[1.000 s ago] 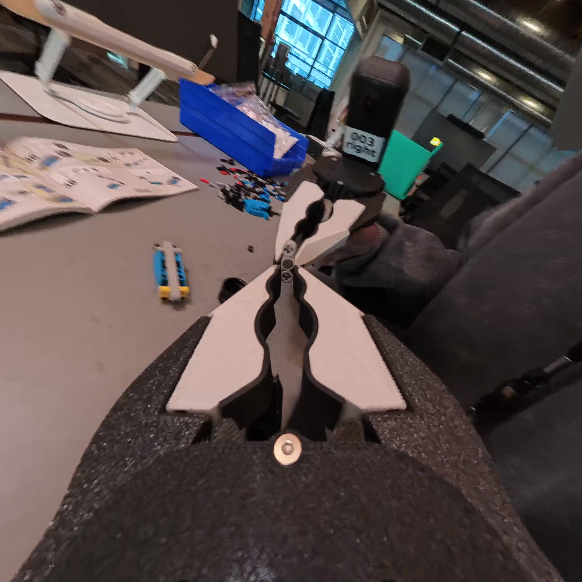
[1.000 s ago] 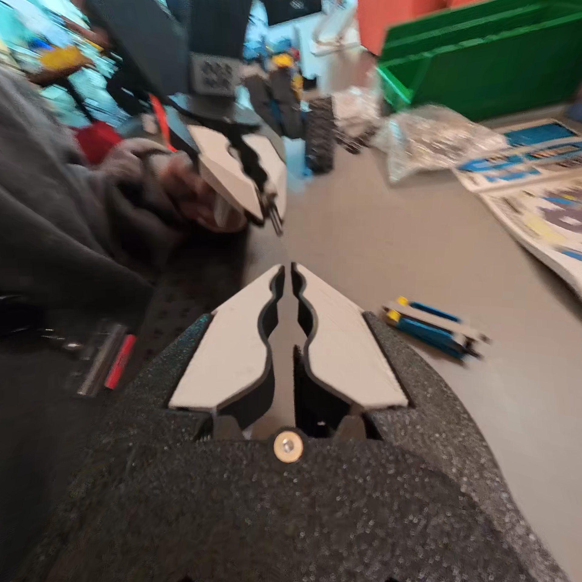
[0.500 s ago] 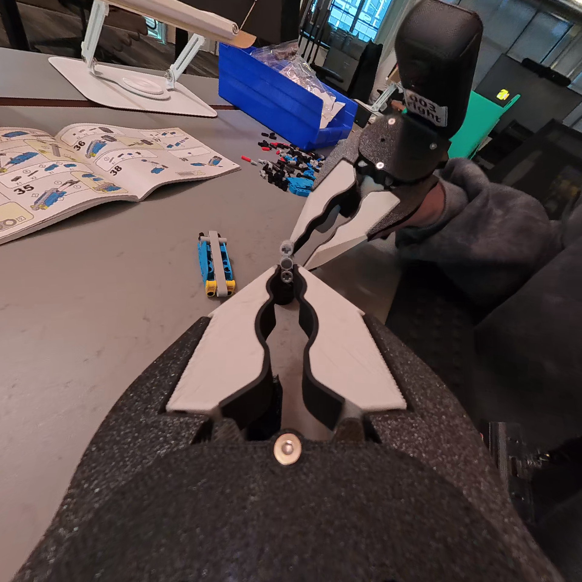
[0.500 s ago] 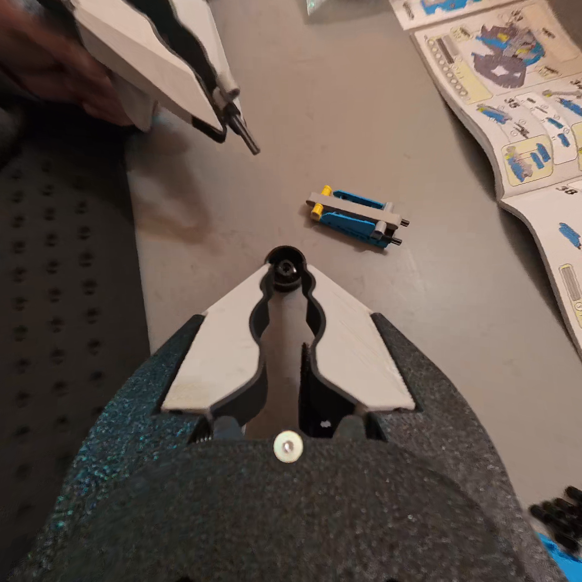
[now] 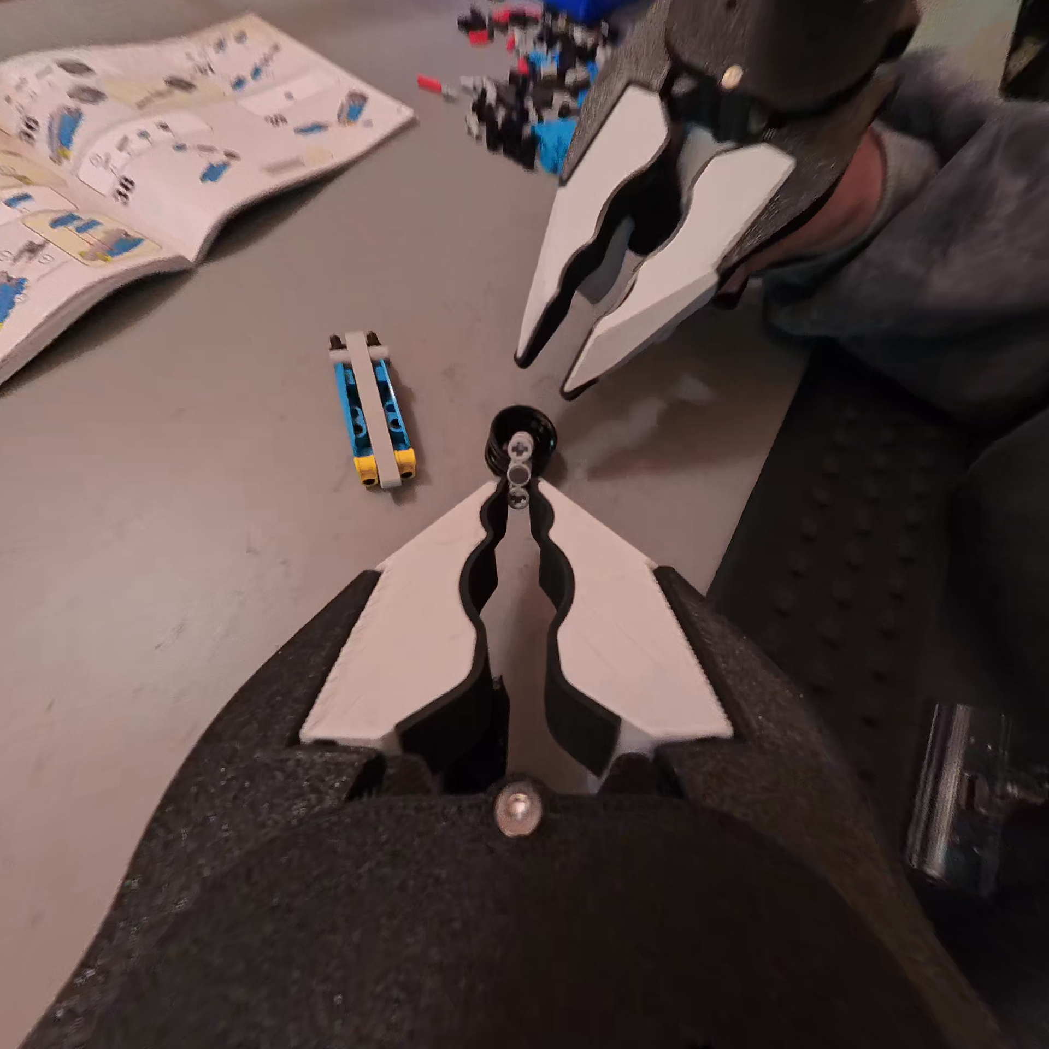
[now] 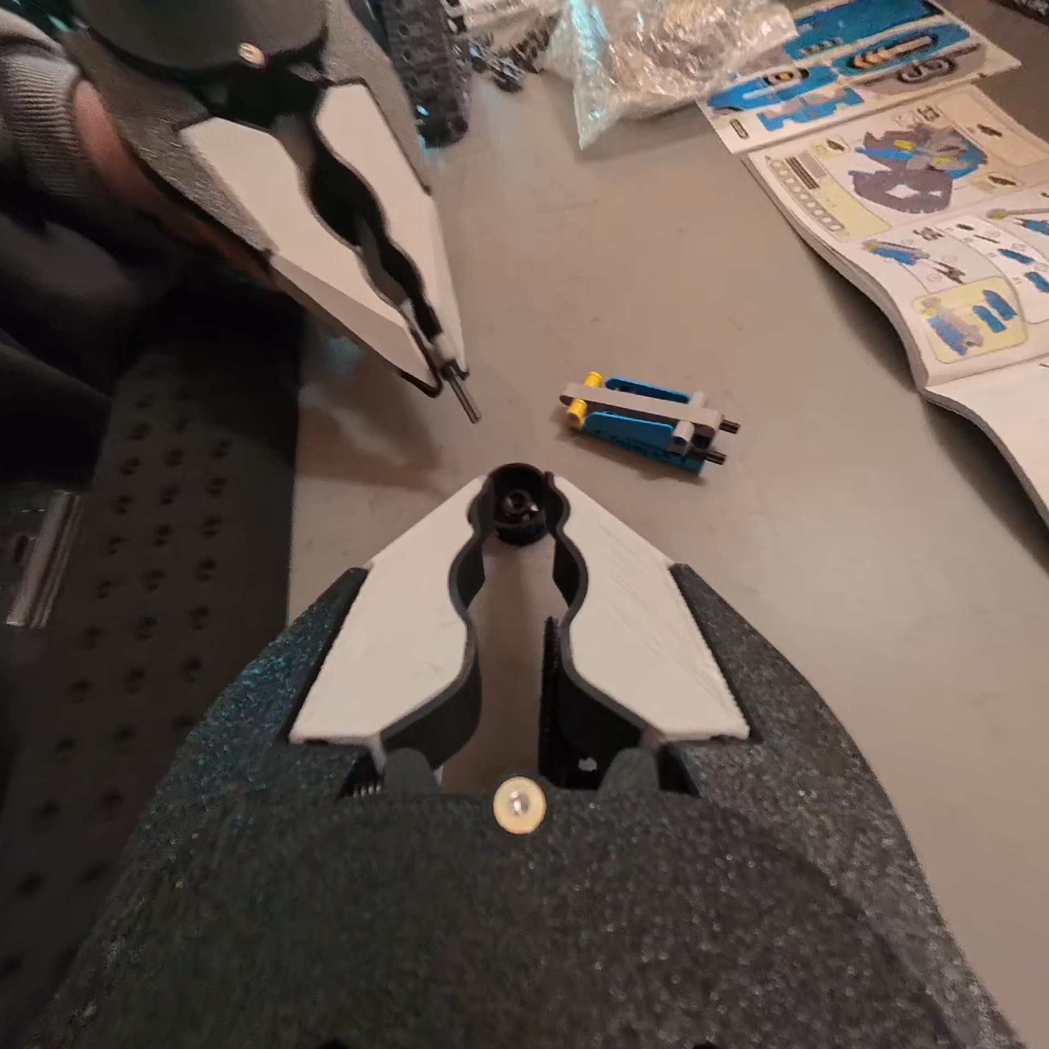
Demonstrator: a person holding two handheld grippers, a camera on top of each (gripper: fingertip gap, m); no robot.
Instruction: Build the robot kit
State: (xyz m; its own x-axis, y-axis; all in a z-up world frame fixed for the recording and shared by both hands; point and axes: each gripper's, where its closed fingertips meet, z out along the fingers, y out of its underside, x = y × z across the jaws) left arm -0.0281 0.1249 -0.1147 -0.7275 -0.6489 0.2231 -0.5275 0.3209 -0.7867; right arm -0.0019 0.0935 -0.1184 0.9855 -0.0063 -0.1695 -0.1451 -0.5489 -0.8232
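My left gripper (image 5: 517, 489) is shut on a small grey connector piece (image 5: 517, 454) with a dark axle. It hangs just above a small black wheel (image 5: 536, 434) lying on the grey table (image 5: 170, 567). In the right wrist view the left gripper (image 6: 445, 369) comes in from the upper left, with the axle (image 6: 465, 406) sticking out of its tips. My right gripper (image 6: 517, 482) is open, and the black wheel (image 6: 517, 505) shows between its tips. In the left wrist view the right gripper (image 5: 545, 377) hovers just beyond the wheel without touching it.
A blue, grey and yellow brick assembly (image 5: 374, 414) (image 6: 641, 423) lies on the table beside the wheel. An open instruction booklet (image 5: 142, 159) (image 6: 936, 255), a pile of small parts (image 5: 522, 85) and a plastic bag (image 6: 653, 57) lie farther off. A black perforated mat (image 6: 170, 511) borders the table. About 5 cm separates my left fingertips from my right.
Both grippers have tilted down towards the table. The right gripper has drawn away from the piece in my left gripper, opened, and come down by the black wheel.
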